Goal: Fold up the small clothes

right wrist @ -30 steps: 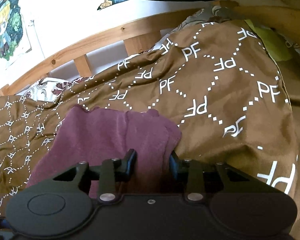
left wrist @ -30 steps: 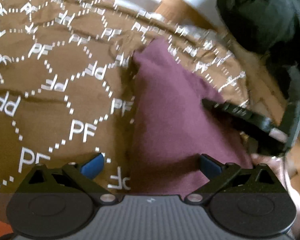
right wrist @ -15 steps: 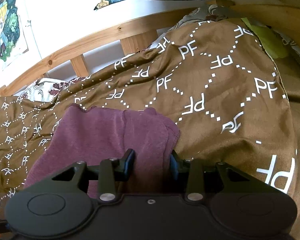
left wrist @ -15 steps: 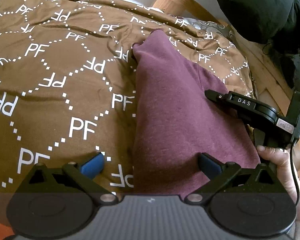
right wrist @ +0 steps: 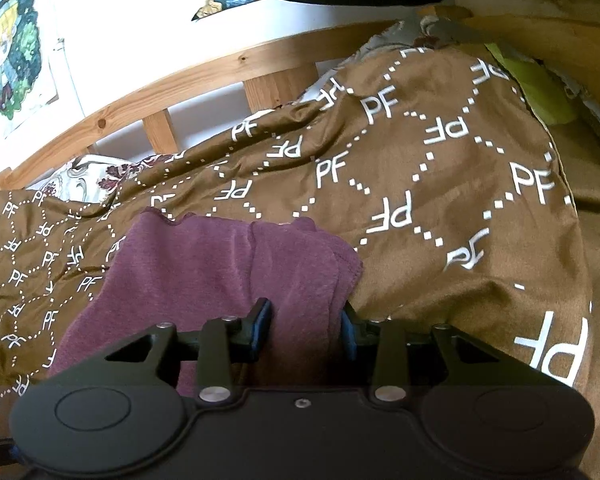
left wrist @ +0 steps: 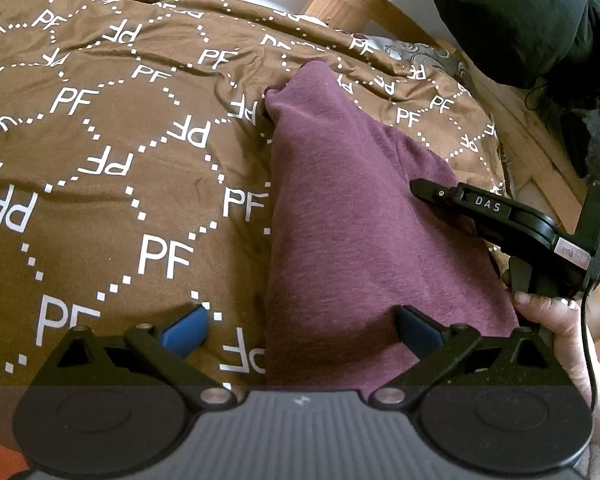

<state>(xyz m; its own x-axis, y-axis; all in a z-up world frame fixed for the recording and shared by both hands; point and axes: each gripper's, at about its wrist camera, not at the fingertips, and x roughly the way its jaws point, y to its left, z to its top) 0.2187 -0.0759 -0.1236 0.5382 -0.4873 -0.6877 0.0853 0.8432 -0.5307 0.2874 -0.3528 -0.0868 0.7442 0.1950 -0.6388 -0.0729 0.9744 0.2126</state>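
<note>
A maroon garment (left wrist: 340, 220) lies folded lengthwise on the brown duvet (left wrist: 120, 160), running away from me. My left gripper (left wrist: 300, 332) hangs open over its near end, with the left blue pad (left wrist: 184, 334) above the duvet and the right pad (left wrist: 418, 334) above the cloth. In the right wrist view, my right gripper (right wrist: 305, 326) has a bunched fold of the maroon garment (right wrist: 220, 264) between its pads, and its jaws are closing on it. The left wrist view shows that right gripper (left wrist: 424, 196) at the garment's right edge, held by a hand (left wrist: 556, 320).
The brown duvet (right wrist: 440, 200) with white PF lettering covers the bed. A wooden bed rail (right wrist: 220, 76) runs along the far side under a white wall. A black padded garment (left wrist: 520, 20) hangs at the upper right. A green cloth (right wrist: 540, 88) lies at the bed's right edge.
The left wrist view was blurred a second ago and is sharp now. The garment and both grippers keep their places.
</note>
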